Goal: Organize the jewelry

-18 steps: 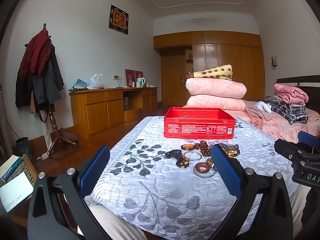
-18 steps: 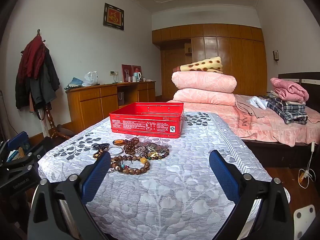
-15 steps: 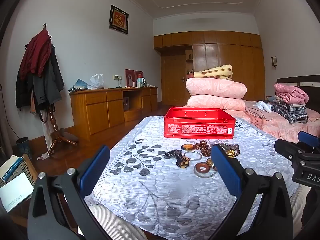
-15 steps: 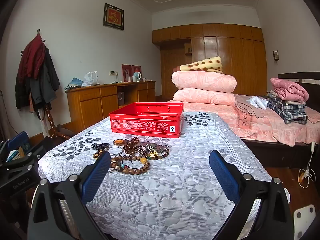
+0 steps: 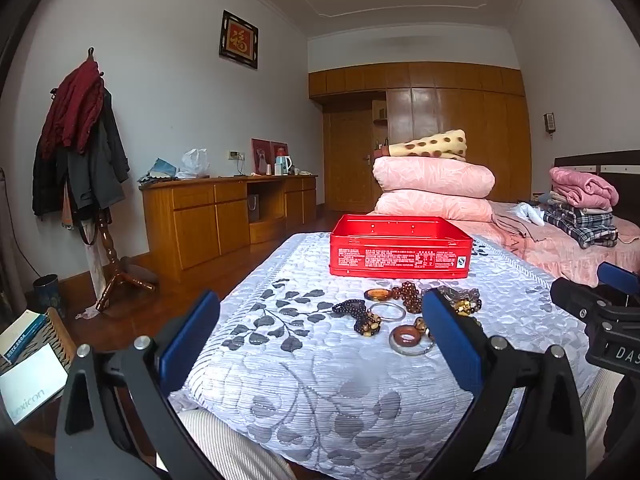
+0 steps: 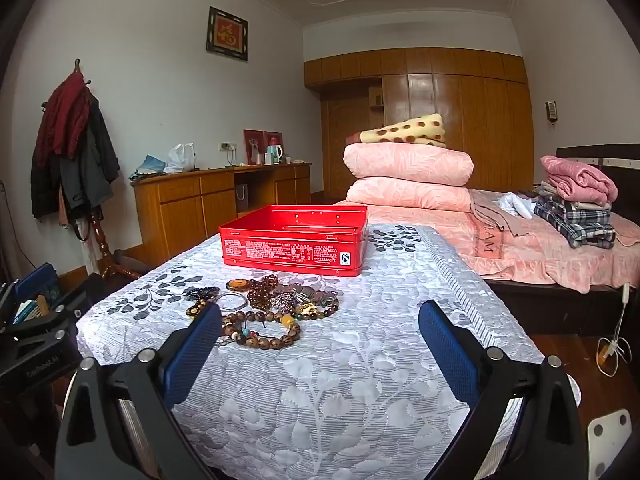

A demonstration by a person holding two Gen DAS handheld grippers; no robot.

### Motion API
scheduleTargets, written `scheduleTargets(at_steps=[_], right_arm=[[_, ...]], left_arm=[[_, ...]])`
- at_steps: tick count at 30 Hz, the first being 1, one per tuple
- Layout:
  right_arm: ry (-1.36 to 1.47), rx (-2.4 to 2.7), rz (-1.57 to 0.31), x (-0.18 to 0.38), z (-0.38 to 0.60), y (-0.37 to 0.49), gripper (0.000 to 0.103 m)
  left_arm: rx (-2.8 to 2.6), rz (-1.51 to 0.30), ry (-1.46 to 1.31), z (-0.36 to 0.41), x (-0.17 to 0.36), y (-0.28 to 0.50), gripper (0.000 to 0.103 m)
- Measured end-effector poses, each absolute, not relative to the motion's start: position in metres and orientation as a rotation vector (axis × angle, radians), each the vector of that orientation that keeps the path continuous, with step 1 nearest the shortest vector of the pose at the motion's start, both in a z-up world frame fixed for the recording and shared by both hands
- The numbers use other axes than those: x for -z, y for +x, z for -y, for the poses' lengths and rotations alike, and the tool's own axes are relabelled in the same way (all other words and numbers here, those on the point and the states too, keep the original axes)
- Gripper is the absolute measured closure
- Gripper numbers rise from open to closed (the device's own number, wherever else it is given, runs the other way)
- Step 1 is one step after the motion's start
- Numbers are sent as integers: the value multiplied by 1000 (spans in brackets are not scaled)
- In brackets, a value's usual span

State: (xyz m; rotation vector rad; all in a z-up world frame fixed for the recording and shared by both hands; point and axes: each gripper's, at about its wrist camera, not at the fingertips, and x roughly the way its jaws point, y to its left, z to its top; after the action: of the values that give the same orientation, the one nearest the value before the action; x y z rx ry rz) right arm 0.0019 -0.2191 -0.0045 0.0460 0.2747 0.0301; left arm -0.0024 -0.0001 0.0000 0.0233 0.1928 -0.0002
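A pile of jewelry [image 5: 404, 310] with bead bracelets, rings and bangles lies on a grey floral quilt [image 5: 320, 360], in front of an open red tin box [image 5: 400, 250]. The same pile [image 6: 264, 312] and red box [image 6: 294, 242] show in the right wrist view. My left gripper [image 5: 320, 336] is open and empty, held back from the pile near the quilt's front edge. My right gripper [image 6: 320, 344] is open and empty, to the right of the pile and short of it. A large bead bracelet [image 6: 260, 330] lies nearest the right gripper.
A bed with stacked pink quilts [image 5: 434, 188] and folded clothes [image 5: 580, 208] stands behind and to the right. A wooden cabinet [image 5: 224, 216] and a coat stand [image 5: 84, 152] line the left wall. Books [image 5: 28, 364] lie at the lower left.
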Motion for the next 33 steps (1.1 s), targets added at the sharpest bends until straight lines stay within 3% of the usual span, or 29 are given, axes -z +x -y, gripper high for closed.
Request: scheduleTargets(at_steps=[33], right_arm=[[46,-30,-272,5,219,1,6]], left_arm=[[-1,-191,24,-2,-1,-2,5]])
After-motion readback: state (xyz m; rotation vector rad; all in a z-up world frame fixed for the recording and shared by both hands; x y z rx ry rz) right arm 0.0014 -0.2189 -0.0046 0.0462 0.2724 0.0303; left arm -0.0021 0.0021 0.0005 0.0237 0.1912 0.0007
